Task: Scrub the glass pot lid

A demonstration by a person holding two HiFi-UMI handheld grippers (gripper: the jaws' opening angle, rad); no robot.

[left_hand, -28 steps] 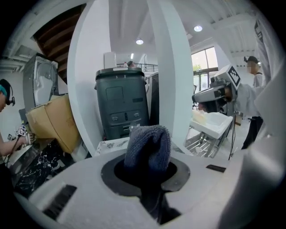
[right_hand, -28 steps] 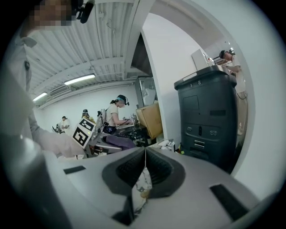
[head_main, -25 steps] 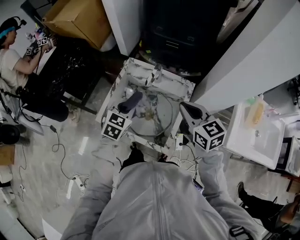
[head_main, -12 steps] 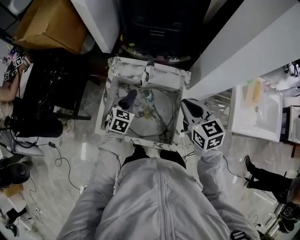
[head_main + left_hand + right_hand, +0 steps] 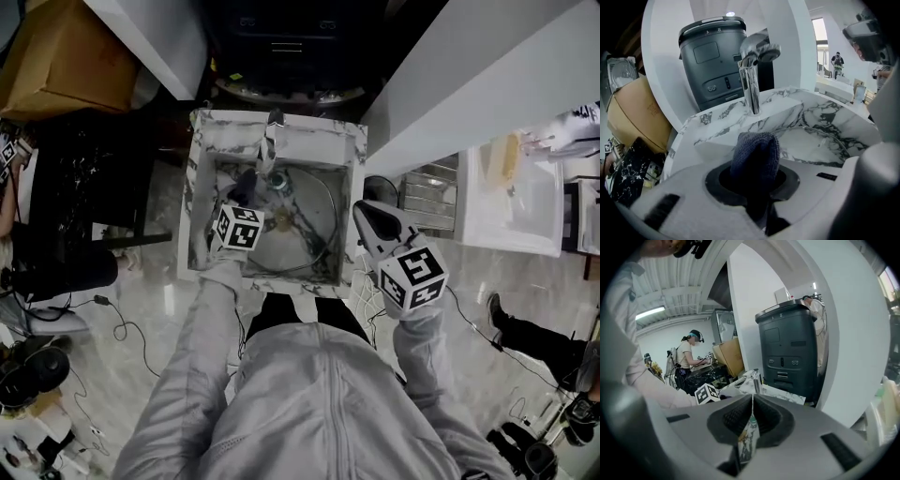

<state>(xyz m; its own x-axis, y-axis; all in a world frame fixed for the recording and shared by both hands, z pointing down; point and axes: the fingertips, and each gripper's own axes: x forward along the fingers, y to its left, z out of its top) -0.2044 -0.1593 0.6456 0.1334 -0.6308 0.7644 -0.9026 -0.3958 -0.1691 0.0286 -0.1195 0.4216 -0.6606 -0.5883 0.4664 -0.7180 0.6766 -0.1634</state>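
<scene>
Left gripper point(image 5: 754, 180) fingers tight on dark scrub pad point(image 5: 755, 157), lengthwise toward faucet point(image 5: 751, 79), by glass lid point(image 5: 314, 220); right gripper point(image 5: 751, 420) fingers together, empty.

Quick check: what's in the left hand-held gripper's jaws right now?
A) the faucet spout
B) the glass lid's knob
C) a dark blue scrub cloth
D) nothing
C: the left gripper view shows the left hand-held gripper closed on a dark blue scrub cloth that sticks out between its jaws, with the faucet standing apart behind it on the marble sink.
</scene>
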